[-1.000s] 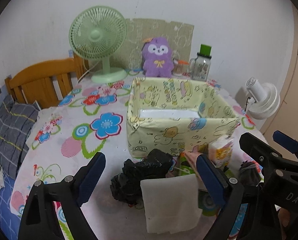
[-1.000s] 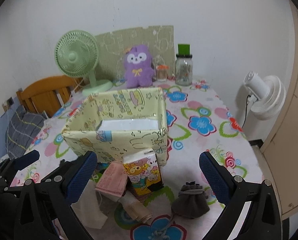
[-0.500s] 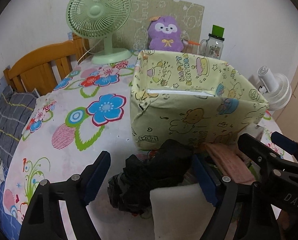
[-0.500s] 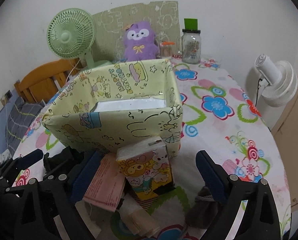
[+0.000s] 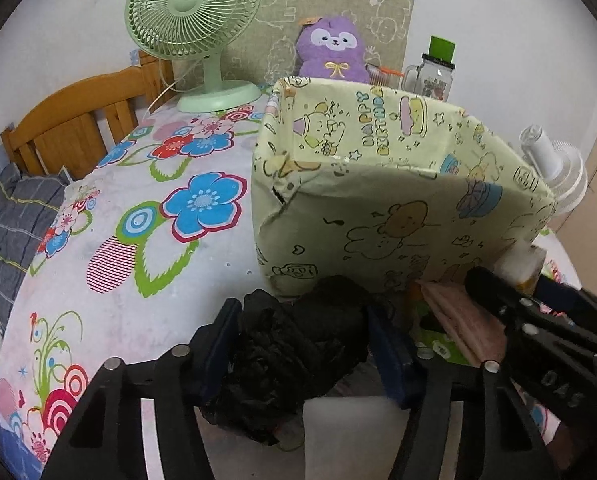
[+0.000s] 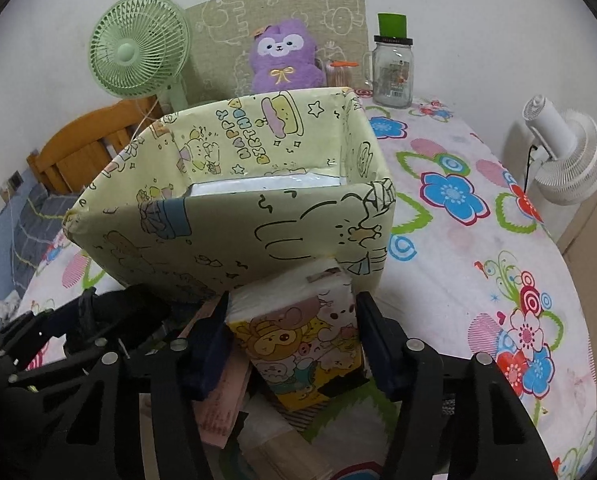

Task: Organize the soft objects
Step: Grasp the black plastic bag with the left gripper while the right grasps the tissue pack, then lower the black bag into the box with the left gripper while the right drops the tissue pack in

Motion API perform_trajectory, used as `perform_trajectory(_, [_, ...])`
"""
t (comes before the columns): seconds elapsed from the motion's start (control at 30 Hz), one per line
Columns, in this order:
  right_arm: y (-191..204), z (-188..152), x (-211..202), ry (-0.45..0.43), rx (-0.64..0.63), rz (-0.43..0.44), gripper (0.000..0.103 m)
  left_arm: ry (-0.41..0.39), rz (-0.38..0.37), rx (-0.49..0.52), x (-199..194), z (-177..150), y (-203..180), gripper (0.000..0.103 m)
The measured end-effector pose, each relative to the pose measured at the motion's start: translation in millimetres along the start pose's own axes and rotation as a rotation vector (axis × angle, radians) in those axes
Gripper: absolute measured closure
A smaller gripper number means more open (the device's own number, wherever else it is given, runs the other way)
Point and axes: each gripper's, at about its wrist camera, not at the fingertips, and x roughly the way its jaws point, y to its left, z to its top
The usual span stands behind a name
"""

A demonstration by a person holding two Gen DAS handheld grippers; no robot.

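Observation:
A yellow cartoon-print box [image 5: 398, 184] stands open on the flowered table; it also shows in the right wrist view [image 6: 234, 216]. My left gripper [image 5: 302, 344] has its blue pads against both sides of a crumpled black cloth [image 5: 294, 344] in front of the box. My right gripper [image 6: 294, 340] has its pads on both sides of a cartoon tissue pack [image 6: 302, 340]. A pink folded cloth [image 5: 458, 316] and a white cloth [image 5: 346, 436] lie beside them.
A green fan [image 5: 194, 20], a purple plush [image 5: 334, 52] and a glass jar [image 6: 392, 68] stand at the table's back. A wooden chair [image 5: 74, 124] is at the left, a white fan [image 6: 566, 152] at the right.
Both grippers moved down and forward to the pile. The left one closed around the black cloth, the right one around the tissue pack.

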Motion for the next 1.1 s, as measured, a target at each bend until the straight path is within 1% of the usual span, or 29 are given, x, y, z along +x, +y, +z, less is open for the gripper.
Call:
perform_trajectory(0.1, [2.3, -0.1, -1.2, -0.005, -0.015, 0.002, 0.046, -0.022, 0.010, 0.013, -5.7, 1.4, -2.7, 0.049])
perform_trajectory(0.3, [3.8, 0.7, -7.8, -0.019, -0.019, -0.002, 0.047, -0.054, 0.007, 0.025, -14.0, 4.5, -5.3, 0.053])
perform_trajectory(0.63, [2.4, 10.2, -41.4, -0.091, -0.018, -0.019, 0.048, -0.122, 0.007, 0.027, -39.8, 14.4, -6.5, 0.054])
perform_trajectory(0.83, [5.6, 17.8, -70.3, -0.150, -0.022, -0.019, 0.048, -0.181, -0.004, 0.041, -64.8, 20.7, -12.3, 0.054])
perform_trajectory(1.1, [12.9, 25.0, -113.5, -0.231, -0.029, -0.017, 0.048, -0.236, -0.014, 0.048, -98.1, 24.0, -20.9, 0.054])
